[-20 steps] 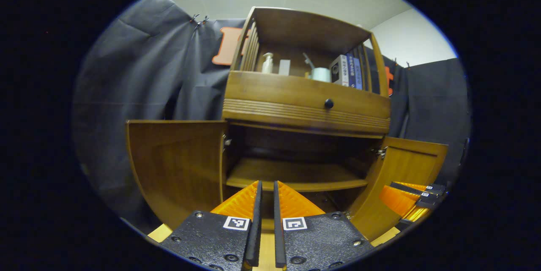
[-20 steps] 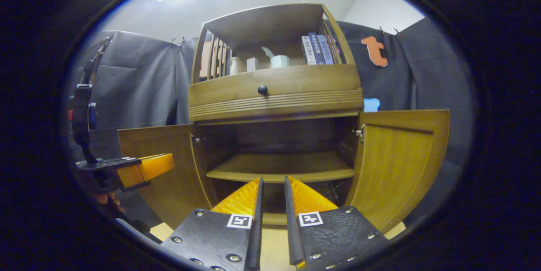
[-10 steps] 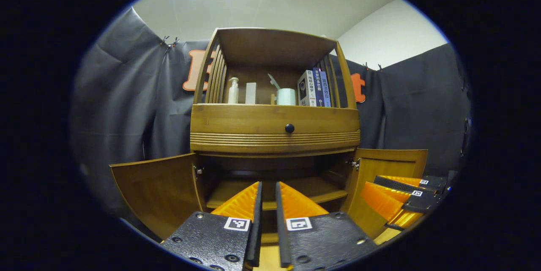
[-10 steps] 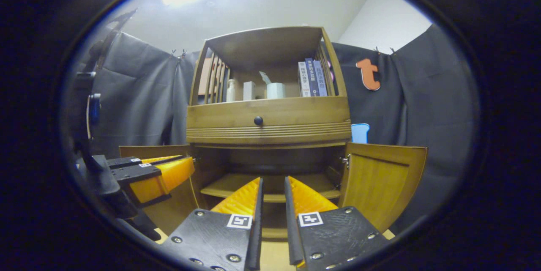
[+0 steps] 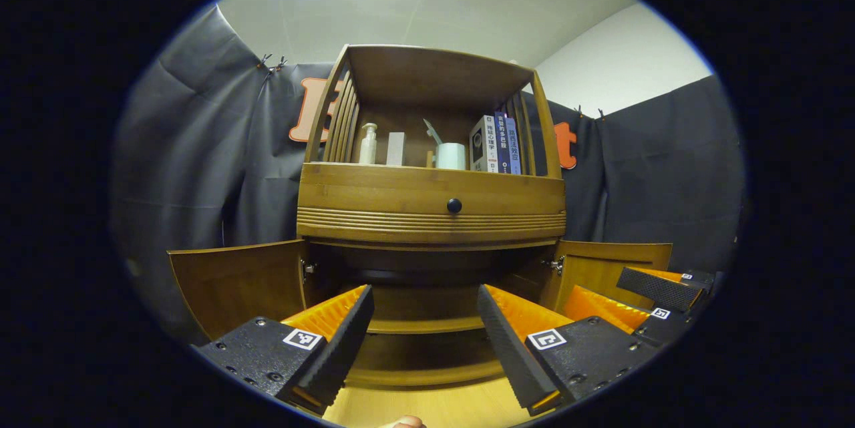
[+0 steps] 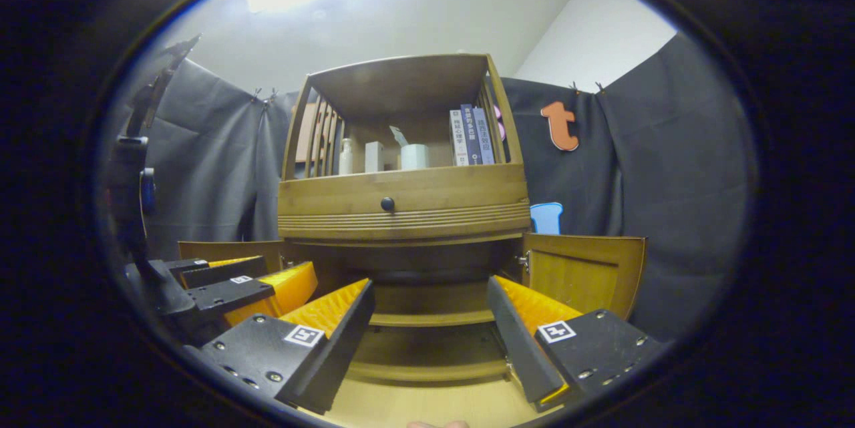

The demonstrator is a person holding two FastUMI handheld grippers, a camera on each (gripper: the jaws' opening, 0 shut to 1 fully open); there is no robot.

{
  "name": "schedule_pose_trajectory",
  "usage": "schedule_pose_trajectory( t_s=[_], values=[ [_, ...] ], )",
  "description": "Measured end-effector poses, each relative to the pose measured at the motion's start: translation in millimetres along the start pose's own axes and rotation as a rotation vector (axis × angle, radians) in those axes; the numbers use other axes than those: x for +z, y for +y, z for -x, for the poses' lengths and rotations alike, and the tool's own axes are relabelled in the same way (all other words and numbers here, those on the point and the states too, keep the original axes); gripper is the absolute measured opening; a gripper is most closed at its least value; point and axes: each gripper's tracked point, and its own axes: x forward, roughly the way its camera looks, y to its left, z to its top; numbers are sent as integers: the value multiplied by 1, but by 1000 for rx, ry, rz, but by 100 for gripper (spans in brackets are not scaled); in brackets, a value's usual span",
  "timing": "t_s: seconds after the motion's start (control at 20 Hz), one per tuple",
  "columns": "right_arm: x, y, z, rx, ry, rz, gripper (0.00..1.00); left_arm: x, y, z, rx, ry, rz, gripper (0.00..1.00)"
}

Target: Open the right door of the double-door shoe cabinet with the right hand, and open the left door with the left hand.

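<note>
The wooden shoe cabinet [image 5: 427, 204] stands straight ahead with both lower doors swung wide. In the left gripper view its left door [image 5: 240, 278] hangs out at the left and its right door [image 5: 614, 258] at the right. My left gripper [image 5: 423, 294] is open, back from the cabinet and holding nothing. My right gripper [image 5: 604, 284] shows at the right, in front of the right door. In the right gripper view the left door [image 6: 227, 249] and right door [image 6: 584, 271] also stand open. My right gripper [image 6: 431, 284] is open and empty, with the left gripper [image 6: 287, 266] beside it.
A drawer with a dark knob [image 5: 454, 205] sits above the doors. The top shelf holds a bottle [image 5: 367, 144], a cup [image 5: 451, 155] and books [image 5: 497, 144]. An inner shelf [image 5: 427, 324] lies in the open compartment. Light wood floor [image 5: 427, 404] runs up to the cabinet.
Both grippers have drawn back from the cabinet, and their jaws have gone from nearly shut to wide open. Both doors stay swung out.
</note>
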Motion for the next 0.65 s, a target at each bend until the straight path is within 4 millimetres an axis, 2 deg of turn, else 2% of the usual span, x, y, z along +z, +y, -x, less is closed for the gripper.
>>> schedule_pose_trajectory(
  t_s=[0.4,0.45,0.5,0.6,0.65],
  values=[
    [3,-3,10,-27,-4,22,96,-6,-11,-1,-50,14,15,92],
    [2,-7,11,-40,-2,25,100,-8,-14,-1,-62,17,18,92],
    [2,-11,13,-59,-2,27,97,-11,-18,-2,-77,24,21,92],
    [4,-21,20,-98,-6,20,100,-15,-25,-3,-111,36,23,92],
    [4,-25,23,-117,-8,14,97,-16,-30,-4,-129,41,23,92]
  ],
)
